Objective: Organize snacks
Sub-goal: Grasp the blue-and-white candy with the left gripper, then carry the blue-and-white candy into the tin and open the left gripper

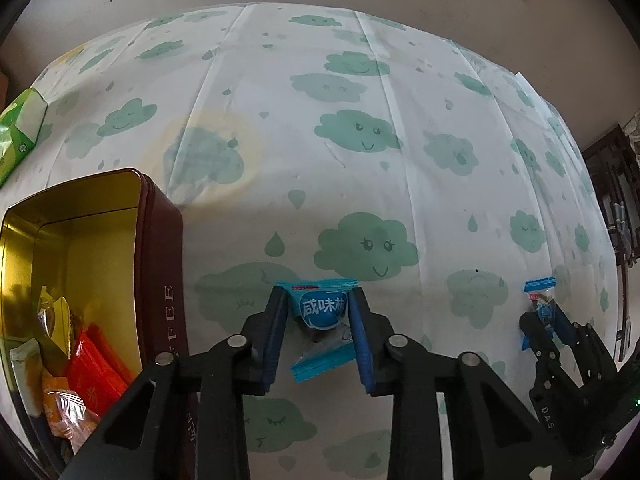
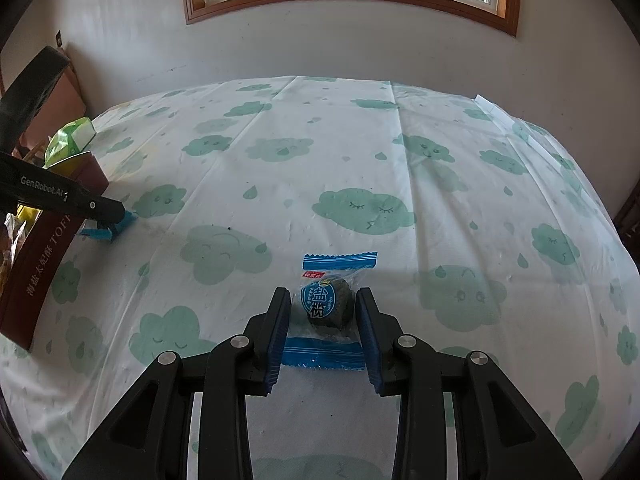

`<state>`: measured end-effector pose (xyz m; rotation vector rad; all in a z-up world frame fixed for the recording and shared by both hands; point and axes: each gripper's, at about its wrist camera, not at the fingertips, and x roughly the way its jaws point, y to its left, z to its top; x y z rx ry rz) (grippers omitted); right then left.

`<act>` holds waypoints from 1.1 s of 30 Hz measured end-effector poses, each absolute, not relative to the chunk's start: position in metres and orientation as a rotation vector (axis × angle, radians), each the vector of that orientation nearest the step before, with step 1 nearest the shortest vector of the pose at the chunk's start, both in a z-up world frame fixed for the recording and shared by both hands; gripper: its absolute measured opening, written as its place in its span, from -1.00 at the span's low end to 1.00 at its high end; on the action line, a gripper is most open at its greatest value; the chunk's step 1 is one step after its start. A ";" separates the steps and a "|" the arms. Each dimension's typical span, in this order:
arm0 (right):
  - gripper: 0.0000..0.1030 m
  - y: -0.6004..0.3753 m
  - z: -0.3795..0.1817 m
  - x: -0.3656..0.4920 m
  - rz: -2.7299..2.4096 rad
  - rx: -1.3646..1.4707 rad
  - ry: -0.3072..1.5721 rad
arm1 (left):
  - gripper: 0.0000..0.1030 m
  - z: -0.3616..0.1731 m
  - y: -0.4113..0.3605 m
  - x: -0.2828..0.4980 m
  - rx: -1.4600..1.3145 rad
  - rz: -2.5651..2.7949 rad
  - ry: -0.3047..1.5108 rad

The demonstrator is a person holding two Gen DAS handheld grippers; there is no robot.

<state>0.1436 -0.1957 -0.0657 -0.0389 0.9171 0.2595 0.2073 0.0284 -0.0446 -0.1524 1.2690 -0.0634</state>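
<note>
On the cloud-print tablecloth (image 1: 360,184), near the camera, the left gripper (image 1: 319,312) is clenched on a blue-wrapped snack (image 1: 320,312). Its blue pads (image 1: 362,336) press both sides of the wrapper, which has white writing on a round blue patch and crimped zigzag ends. The dark treat inside mostly hides behind the label.

Just left of it stands an open dark red tin (image 1: 164,280) with a gold inside. It holds other snacks (image 1: 94,368) in orange, red and yellow wrappers. The tin's near end is cut off by the picture edge.

Well to the right, the right gripper (image 2: 322,312) grips a second blue-wrapped snack (image 2: 328,306), a dark round ball in clear wrap with blue striped ends. It still lies on the cloth.

At the far left a green box (image 1: 20,128) is only partly seen.
</note>
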 end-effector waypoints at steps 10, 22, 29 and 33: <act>-0.31 -0.194 -0.066 0.143 0.255 -0.049 0.917 | -0.59 -0.037 0.029 0.195 -0.135 -0.068 1.257; -0.31 -0.194 -0.066 0.143 0.254 -0.051 0.917 | -0.59 -0.001 0.033 0.157 -0.149 -0.057 1.192; -0.31 -0.194 -0.066 0.143 0.254 -0.052 0.917 | -0.59 0.026 0.037 0.135 -0.133 -0.053 1.144; -0.31 -0.193 -0.066 0.143 0.254 -0.052 0.917 | -0.59 0.037 0.044 0.126 -0.135 -0.052 1.121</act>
